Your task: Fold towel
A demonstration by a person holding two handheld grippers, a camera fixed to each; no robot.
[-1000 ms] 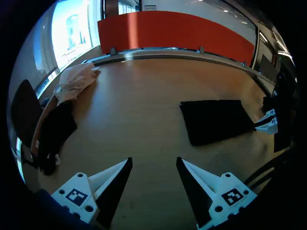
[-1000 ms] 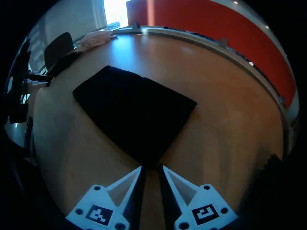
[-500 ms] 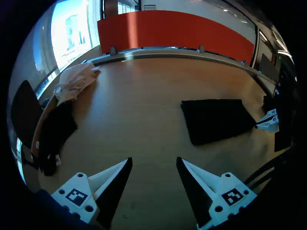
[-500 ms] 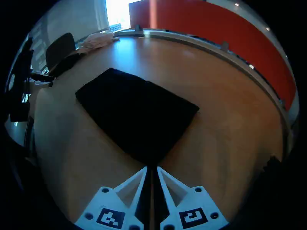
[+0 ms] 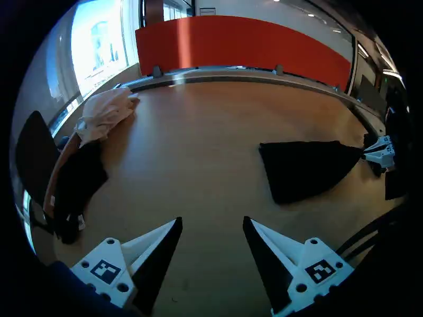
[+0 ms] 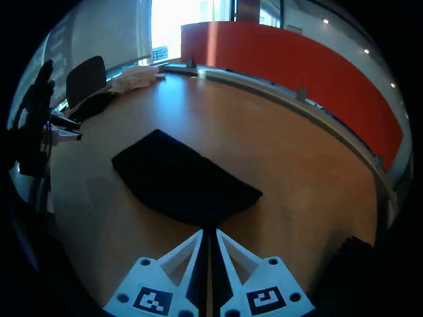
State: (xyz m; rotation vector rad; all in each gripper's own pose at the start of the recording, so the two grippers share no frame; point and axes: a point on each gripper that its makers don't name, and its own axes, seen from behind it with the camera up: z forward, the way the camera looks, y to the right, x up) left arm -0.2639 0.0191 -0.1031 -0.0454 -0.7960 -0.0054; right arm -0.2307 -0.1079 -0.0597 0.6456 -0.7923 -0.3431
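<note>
Two claws, one at work. The right claw (image 6: 210,231) has its fingers drawn together on the near corner of the black towel (image 6: 180,179); in the right gripper view the cloth tapers to a point that runs in between the fingertips. In the left gripper view that same corner looks pulled up toward the right claw at the far right, off the desk (image 5: 201,137), while the rest of the towel lies flat.

The left claw (image 5: 211,220) has its fingers apart, nothing between them, bare desk ahead.

Key relation: from the right claw the towel spreads away far and to the left, its long axis on that diagonal, its far-left corner the farthest point. From the left claw the towel lies to the right and farther out, well apart. The right hand is therefore the nearer one and already has the cloth.

Judgement: the fold probably means carrying the pinched corner along that diagonal onto the far-left edge. The left claw is too far off to pin the cloth, so it could drag.

Far left of the desk: a pale cloth heap (image 5: 106,108), clear of the work.
</note>
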